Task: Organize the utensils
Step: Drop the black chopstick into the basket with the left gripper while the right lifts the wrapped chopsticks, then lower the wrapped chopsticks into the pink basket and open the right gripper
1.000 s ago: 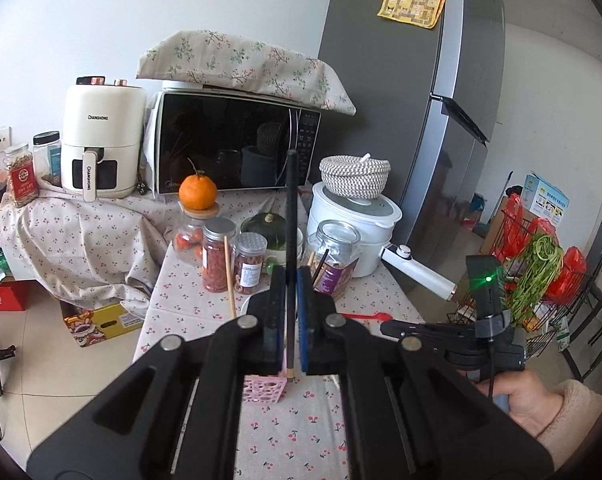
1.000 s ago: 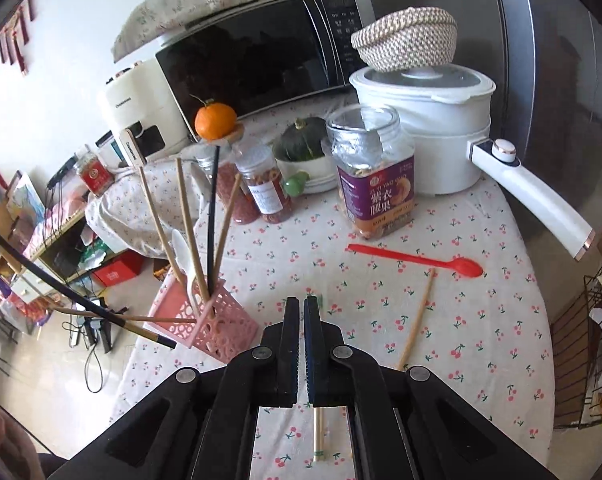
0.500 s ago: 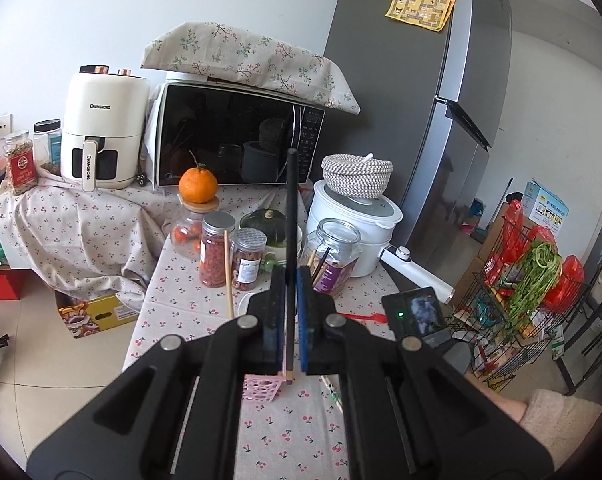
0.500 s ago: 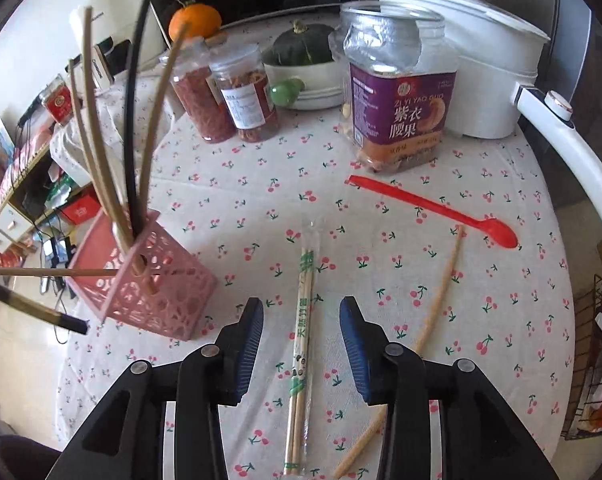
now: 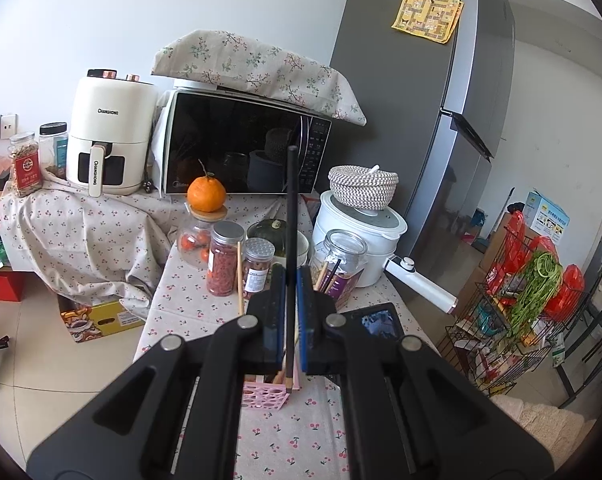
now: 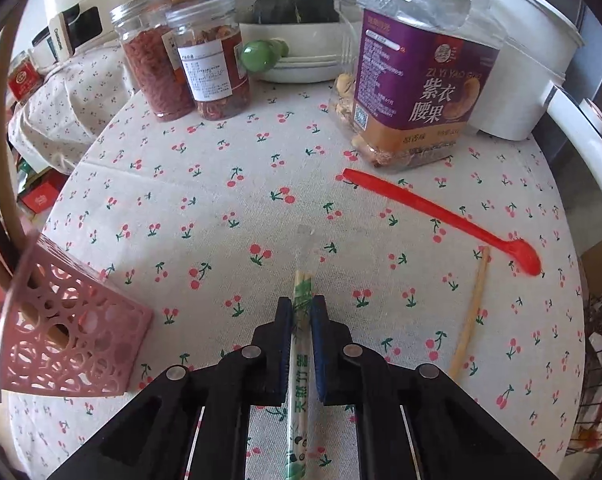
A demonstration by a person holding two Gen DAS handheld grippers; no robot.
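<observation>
My left gripper (image 5: 288,280) is shut on a black chopstick (image 5: 291,208), held upright over the pink lattice basket (image 5: 263,396). That basket (image 6: 73,344) holds several wooden and black chopsticks and sits at the left of the right wrist view. My right gripper (image 6: 301,308) points down at the cherry-print tablecloth, its jaws closing on a wrapped pair of bamboo chopsticks (image 6: 302,288) that lies on the cloth, pads pressing the wrapper. A red plastic spoon (image 6: 441,212) and a loose wooden chopstick (image 6: 471,316) lie to the right of it.
Two red-filled jars (image 6: 181,56), a purple-labelled nut jar (image 6: 413,84), a bowl with a green squash (image 6: 297,56) and a white rice cooker (image 6: 533,64) line the table's far side. A microwave (image 5: 241,148), air fryer (image 5: 109,132) and fridge (image 5: 441,120) stand behind; a wire rack (image 5: 513,312) is right.
My right gripper dropped toward the table, opened over the wrapped chopsticks and closed on them. The left gripper stayed put with the black chopstick.
</observation>
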